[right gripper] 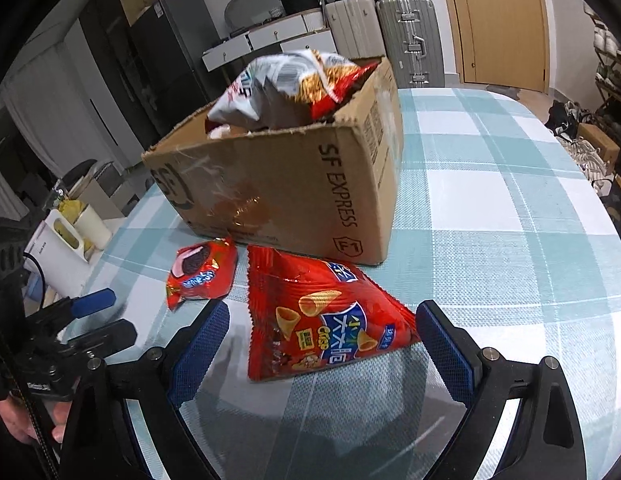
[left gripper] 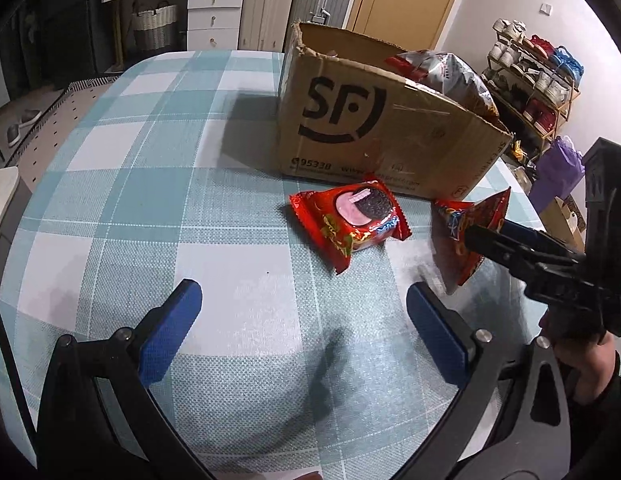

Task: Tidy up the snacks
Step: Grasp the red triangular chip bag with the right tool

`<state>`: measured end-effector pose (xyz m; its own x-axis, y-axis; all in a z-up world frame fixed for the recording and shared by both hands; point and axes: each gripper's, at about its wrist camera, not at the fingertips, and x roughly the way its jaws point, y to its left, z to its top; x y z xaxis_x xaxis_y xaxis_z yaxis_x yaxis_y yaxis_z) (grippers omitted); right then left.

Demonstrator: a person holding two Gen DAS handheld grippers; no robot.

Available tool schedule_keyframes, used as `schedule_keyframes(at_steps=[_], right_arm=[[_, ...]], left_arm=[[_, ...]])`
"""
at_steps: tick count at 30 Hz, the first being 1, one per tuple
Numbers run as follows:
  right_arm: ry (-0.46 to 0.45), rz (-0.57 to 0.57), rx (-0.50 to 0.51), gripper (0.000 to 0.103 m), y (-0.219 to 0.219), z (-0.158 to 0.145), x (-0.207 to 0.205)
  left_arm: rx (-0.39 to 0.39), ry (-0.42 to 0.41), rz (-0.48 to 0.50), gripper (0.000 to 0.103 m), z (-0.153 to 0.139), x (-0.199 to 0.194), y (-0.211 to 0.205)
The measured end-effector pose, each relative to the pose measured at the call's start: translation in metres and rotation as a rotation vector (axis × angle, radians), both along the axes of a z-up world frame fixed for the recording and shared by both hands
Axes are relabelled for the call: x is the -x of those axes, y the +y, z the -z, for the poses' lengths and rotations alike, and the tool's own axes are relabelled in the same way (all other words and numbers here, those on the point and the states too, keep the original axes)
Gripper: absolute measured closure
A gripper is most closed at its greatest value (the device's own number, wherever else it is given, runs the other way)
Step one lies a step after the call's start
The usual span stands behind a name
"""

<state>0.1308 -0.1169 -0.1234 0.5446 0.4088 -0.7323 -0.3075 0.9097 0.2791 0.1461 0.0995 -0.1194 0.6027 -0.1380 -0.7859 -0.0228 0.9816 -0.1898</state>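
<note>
Two red snack packets, the cookie pack (left gripper: 348,228) and the crisps bag (right gripper: 326,320), lie on the tabletop (left gripper: 150,184) beside the cardboard box (left gripper: 374,136). Left gripper (left gripper: 304,320) hangs open over bare cloth. Right gripper (right gripper: 322,344) is open, straddling the crisps bag.

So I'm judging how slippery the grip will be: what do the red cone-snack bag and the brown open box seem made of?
The red cone-snack bag looks like glossy plastic film: shiny, crinkled, with crimped seams. The brown open box looks like matte corrugated cardboard with a torn, ragged rim.
</note>
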Motion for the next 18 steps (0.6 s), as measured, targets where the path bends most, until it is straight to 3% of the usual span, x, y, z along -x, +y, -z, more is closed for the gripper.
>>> schedule_keyframes(at_steps=[4,10,13,18], right_arm=[[0.006,-0.006,0.026,0.013,0.005,0.008,-0.006],[0.000,-0.040,0.024,0.040,0.007,0.013,-0.006],[-0.007,-0.062,-0.004,0.045,0.006,0.012,-0.005],[-0.002,-0.053,-0.035,0.046,0.002,0.010,-0.003]], left_arm=[[0.009,0.007,-0.003,0.001,0.001,-0.002,0.002],[-0.037,0.026,-0.010,0.001,0.006,-0.001,0.000],[-0.022,0.033,-0.018,0.001,0.007,0.001,0.002],[-0.015,0.032,-0.024,0.001,0.005,0.004,0.005]])
